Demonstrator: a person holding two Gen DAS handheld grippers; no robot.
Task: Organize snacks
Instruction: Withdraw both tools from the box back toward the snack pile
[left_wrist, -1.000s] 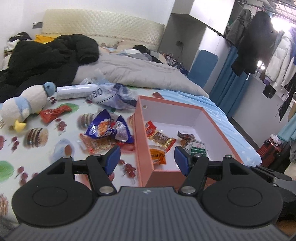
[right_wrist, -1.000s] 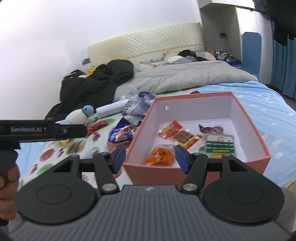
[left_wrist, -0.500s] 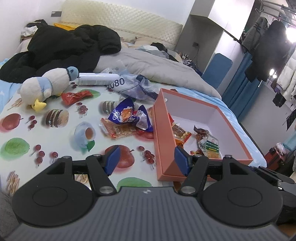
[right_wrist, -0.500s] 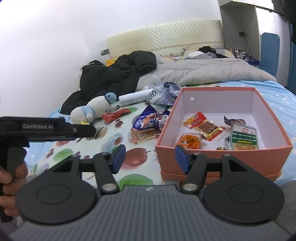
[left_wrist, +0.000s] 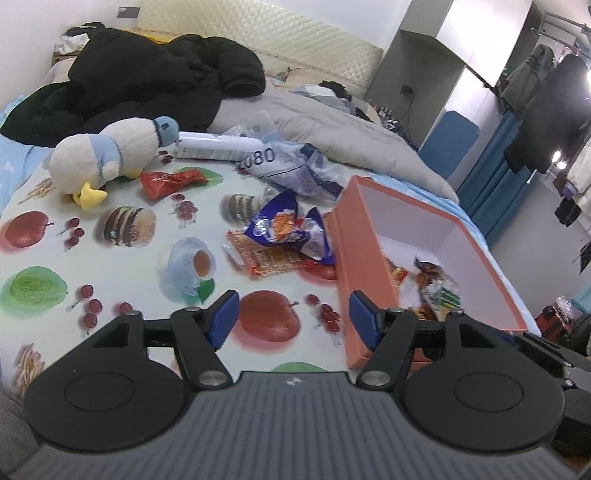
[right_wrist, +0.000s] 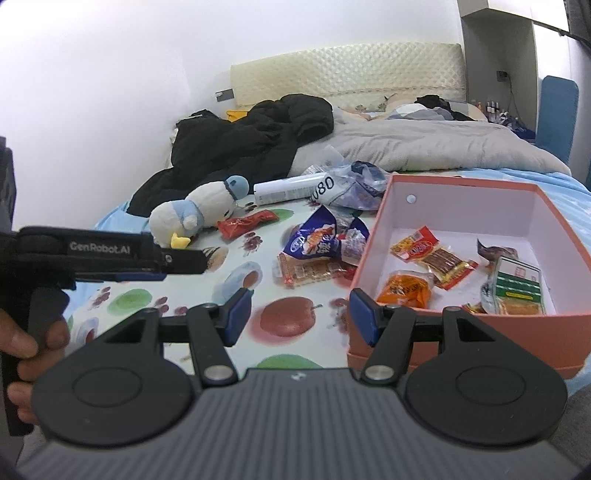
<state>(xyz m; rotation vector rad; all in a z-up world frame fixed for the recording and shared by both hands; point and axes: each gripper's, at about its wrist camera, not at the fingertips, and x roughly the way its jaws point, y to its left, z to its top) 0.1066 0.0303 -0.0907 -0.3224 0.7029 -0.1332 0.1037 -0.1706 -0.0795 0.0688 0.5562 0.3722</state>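
Both grippers are sliding left off the box (right_wrist: 461, 334) and out over the fruit-print sheet (left_wrist: 122, 266). Left gripper (left_wrist: 291, 317) is hanging wide, jaws just opening further, nothing between them. Right gripper (right_wrist: 301, 315) is gaping too, empty. Blue packet (right_wrist: 314, 240) is lying on an orange wafer pack (right_wrist: 306, 271), just left of the box, maybe touching it. Red wrapper (left_wrist: 171, 181) is sitting beside the plush duck (left_wrist: 110, 155).

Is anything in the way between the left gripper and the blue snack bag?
Nothing visible. Only printed cloth lies between the open, empty left gripper and the blue bag, which rests on an orange packet beside the box.
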